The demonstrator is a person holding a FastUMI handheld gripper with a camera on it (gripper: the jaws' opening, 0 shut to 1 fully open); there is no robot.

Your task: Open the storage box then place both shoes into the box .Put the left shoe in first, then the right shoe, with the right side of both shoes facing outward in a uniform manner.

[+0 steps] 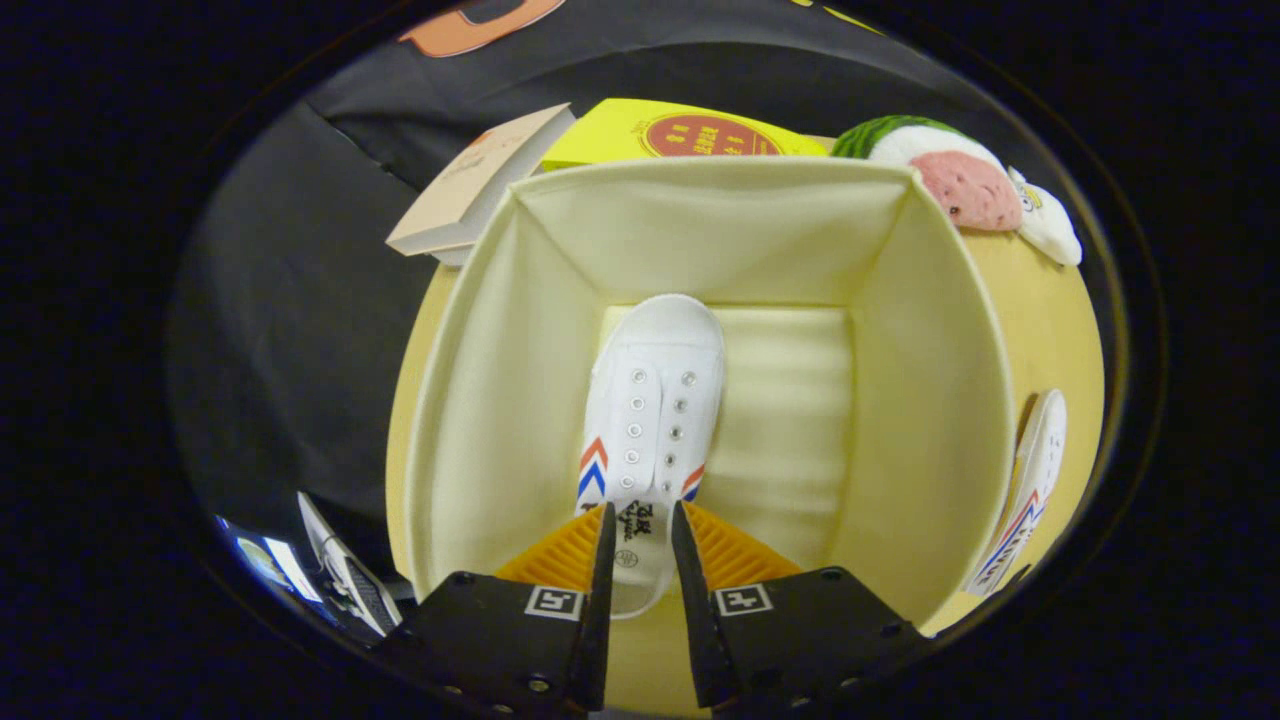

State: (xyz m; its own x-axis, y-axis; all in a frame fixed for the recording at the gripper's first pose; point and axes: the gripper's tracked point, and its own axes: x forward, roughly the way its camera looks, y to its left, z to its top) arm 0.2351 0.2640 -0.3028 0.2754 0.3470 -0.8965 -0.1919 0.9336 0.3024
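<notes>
Jaws pinch shoe [652,410] heel | pointing down into box [470,400]

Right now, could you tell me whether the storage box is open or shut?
Open: the storage box shows its bare inner walls, and a white shoe sits inside, its heel between the gripper jaws.

The fingers [606,560] hide the shoe's [650,400] heel; the second shoe [1030,490] is half hidden behind the box wall [940,400]
</notes>
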